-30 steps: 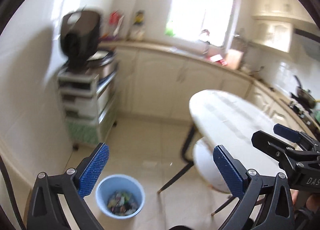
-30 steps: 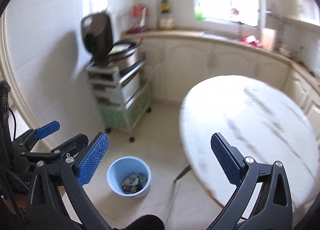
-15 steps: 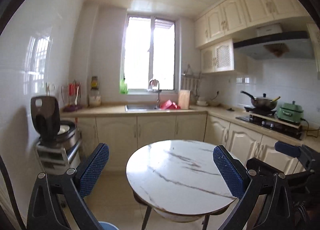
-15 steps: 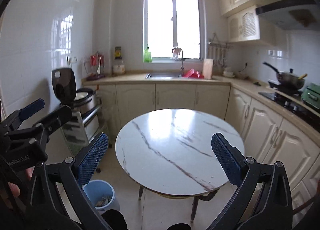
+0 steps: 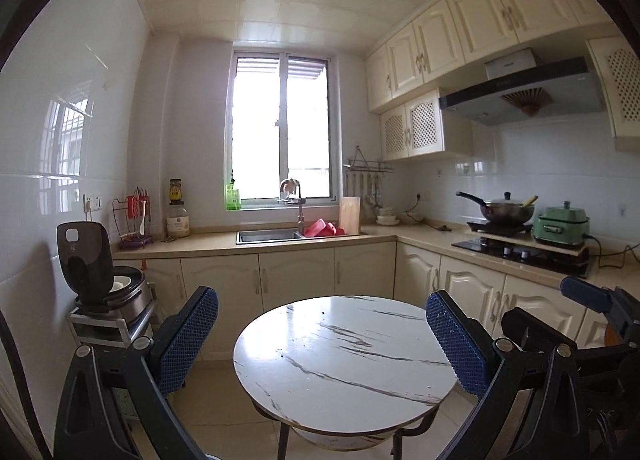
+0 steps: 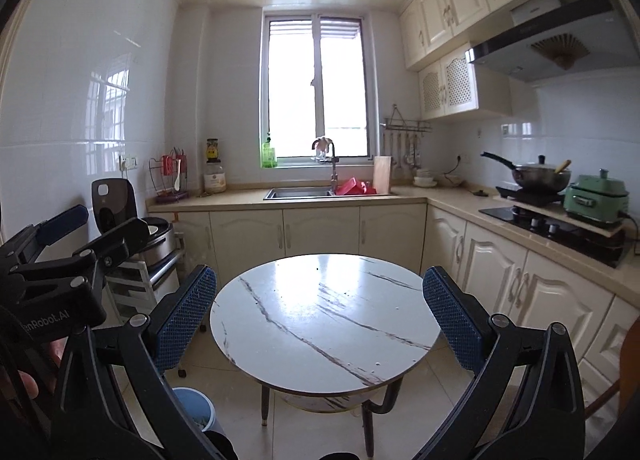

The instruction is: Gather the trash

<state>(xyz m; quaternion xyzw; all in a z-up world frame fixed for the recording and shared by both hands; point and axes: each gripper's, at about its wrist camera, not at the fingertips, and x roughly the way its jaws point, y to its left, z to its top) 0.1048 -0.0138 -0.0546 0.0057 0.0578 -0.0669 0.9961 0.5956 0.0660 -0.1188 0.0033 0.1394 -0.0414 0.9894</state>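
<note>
My left gripper (image 5: 322, 342) is open and empty, held level above the near side of a round white marble table (image 5: 344, 372). My right gripper (image 6: 318, 316) is likewise open with nothing between its blue pads (image 6: 452, 316), facing the same table (image 6: 320, 340). Only tiny dark specks show on the tabletop. A light blue trash bin (image 6: 196, 412) stands on the floor left of the table, half hidden behind my right gripper's left finger. Each gripper shows in the other's view: the right gripper (image 5: 580, 324) at the right edge, the left gripper (image 6: 60, 260) at the left.
A rice cooker (image 5: 100, 284) with its lid up sits on a low cart by the left wall. Cream cabinets with a sink (image 5: 268, 236) run along the back. A stove with a pan (image 5: 504, 211) and a green cooker (image 6: 596, 195) line the right counter.
Both views have swung up from the floor and the bin to the table and the kitchen, then steadied. Both grippers stayed open and empty.
</note>
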